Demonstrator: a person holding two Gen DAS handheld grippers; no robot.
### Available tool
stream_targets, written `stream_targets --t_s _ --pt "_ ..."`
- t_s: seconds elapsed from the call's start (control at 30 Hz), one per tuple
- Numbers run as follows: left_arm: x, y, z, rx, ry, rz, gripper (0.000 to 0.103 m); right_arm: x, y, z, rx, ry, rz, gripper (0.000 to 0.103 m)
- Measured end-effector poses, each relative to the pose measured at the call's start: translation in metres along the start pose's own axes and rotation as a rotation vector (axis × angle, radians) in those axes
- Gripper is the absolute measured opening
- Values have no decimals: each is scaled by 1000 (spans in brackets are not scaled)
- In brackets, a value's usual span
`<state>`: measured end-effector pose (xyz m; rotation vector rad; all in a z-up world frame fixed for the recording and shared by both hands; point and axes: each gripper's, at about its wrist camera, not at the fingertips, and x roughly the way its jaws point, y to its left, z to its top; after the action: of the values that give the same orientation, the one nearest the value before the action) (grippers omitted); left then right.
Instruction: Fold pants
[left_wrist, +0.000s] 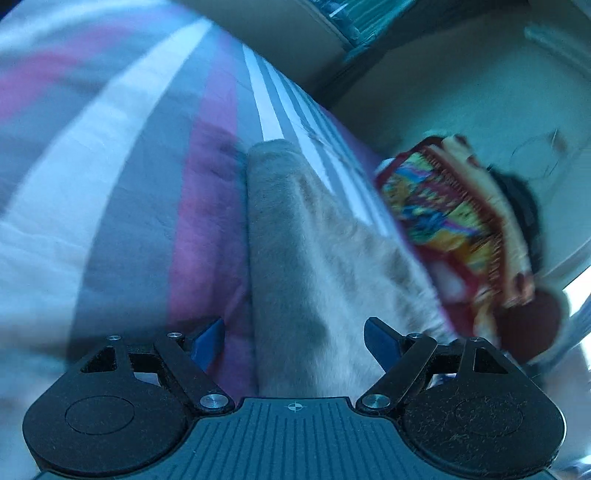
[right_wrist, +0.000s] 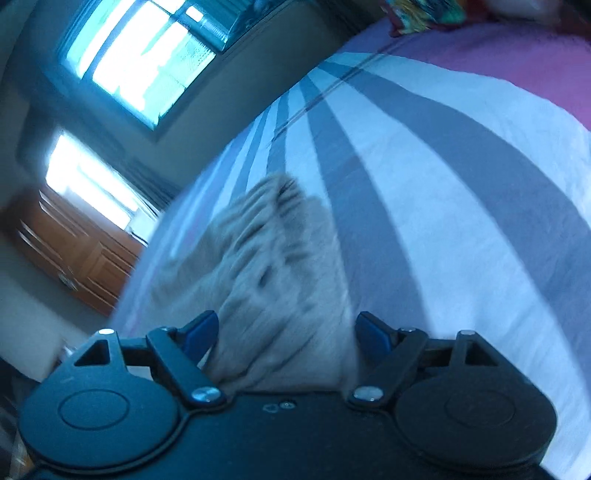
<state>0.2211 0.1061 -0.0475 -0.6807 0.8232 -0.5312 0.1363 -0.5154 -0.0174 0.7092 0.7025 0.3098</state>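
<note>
I've got a striped bedsheet (left_wrist: 122, 206) under both grippers, grey, white and pink bands. Off beyond my left gripper's (left_wrist: 294, 341) right finger sits a bright multicoloured cloth bundle (left_wrist: 447, 221), blurred; past my right gripper's (right_wrist: 286, 338) left finger, a window (right_wrist: 144, 62) and wooden drawers (right_wrist: 74, 254). The pants (left_wrist: 295, 240) are beige, soft-looking, gathered at one end in the right view. They run lengthwise straight ahead from between the fingers. Both grippers' jaws stand wide, cloth between them, pads not pressing it.
</note>
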Motion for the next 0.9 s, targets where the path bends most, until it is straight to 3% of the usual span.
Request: stream_targets --t_s 0.17,0.27,0.33,0.5,0.57,0.63,0.7,0.77,0.83,0.9 --pt "26 25 17 -84 24 -146 82 14 -27 25 28 100 128 86" --pt "45 26 26 -61 67 -223 80 26 -37 32 56 158 256 85" --pt "58 23 30 -25 100 -241 71 38 -41 40 62 192 316 84" --pt "83 32 38 -43 149 -320 43 68 -26 48 -47 299 317 84" --pt "85 39 38 -58 145 -359 42 81 -16 50 -87 327 336 91" --pt "84 41 36 -64 134 -392 41 91 -8 53 -102 342 354 90" --pt "83 41 36 -70 122 -403 37 99 -4 56 -81 346 386 77" --pt "79 40 37 -66 109 -409 35 112 -4 61 -52 357 409 58" --pt "71 35 40 -35 90 -412 35 112 1 64 -42 337 439 48" --pt "61 33 50 -5 61 -408 35 114 12 73 -59 328 467 47"
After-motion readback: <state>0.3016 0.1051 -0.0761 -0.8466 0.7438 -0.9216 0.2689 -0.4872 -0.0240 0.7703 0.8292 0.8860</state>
